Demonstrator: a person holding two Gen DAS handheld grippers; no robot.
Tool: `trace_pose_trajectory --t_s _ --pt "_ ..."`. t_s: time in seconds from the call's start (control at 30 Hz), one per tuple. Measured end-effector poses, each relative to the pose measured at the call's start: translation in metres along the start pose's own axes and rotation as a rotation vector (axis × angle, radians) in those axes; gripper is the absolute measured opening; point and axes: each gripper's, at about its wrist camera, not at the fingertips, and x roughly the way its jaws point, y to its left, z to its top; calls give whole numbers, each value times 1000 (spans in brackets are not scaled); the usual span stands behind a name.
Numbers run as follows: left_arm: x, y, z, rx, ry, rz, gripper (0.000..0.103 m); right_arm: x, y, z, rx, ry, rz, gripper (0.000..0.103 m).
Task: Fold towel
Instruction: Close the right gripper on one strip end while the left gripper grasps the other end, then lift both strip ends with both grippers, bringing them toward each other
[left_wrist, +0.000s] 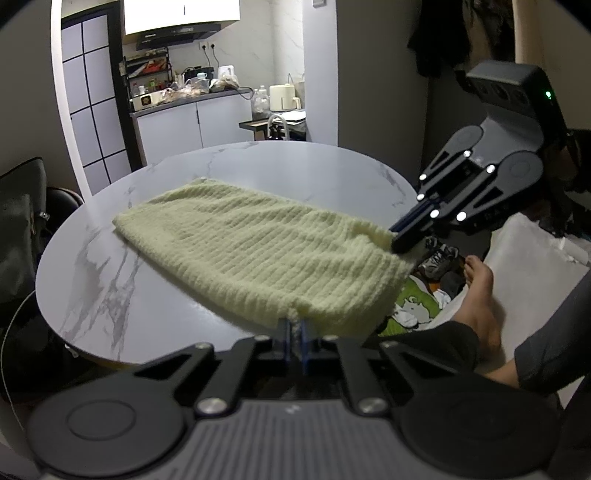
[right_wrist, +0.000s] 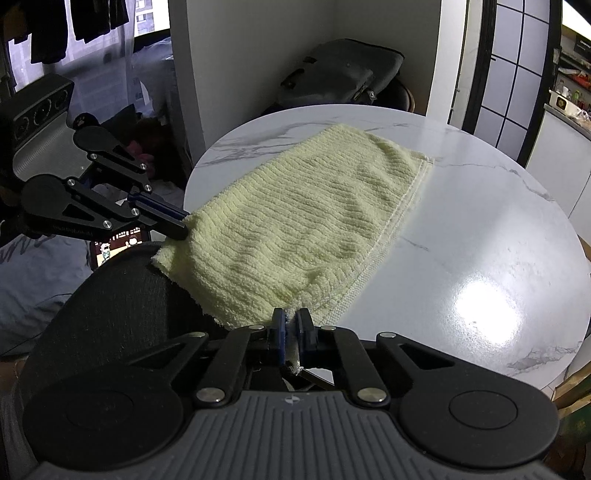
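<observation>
Left wrist view: the pale yellow towel (left_wrist: 258, 251) lies across the round marble table (left_wrist: 110, 295), long axis running from the near edge inward, its near end overhanging. The left gripper (left_wrist: 294, 328) and right gripper (left_wrist: 397, 240) each pinch a near corner. Only the right wrist view shows the hemmed edge (right_wrist: 391, 229) and a knee (right_wrist: 122, 295) under the overhang.

Round marble table (left_wrist: 110, 280), kitchen counter (left_wrist: 192, 101) beyond.
</observation>
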Motion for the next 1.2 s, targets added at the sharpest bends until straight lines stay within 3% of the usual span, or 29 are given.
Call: trace_pose_trajectory --t_s 0.53,0.87,1.07,1.2 --pt "-2 11 17 -12 -52 24 6 -7 -7 10 49 -70 -66 6" --pt "17 20 18 -12 -33 36 6 6 -13 9 61 -54 -86 6" --pt "21 20 11 1 -20 37 12 12 -16 7 75 -42 -87 7" --pt "19 23 9 -2 -19 28 13 13 -11 10 55 -33 -114 13"
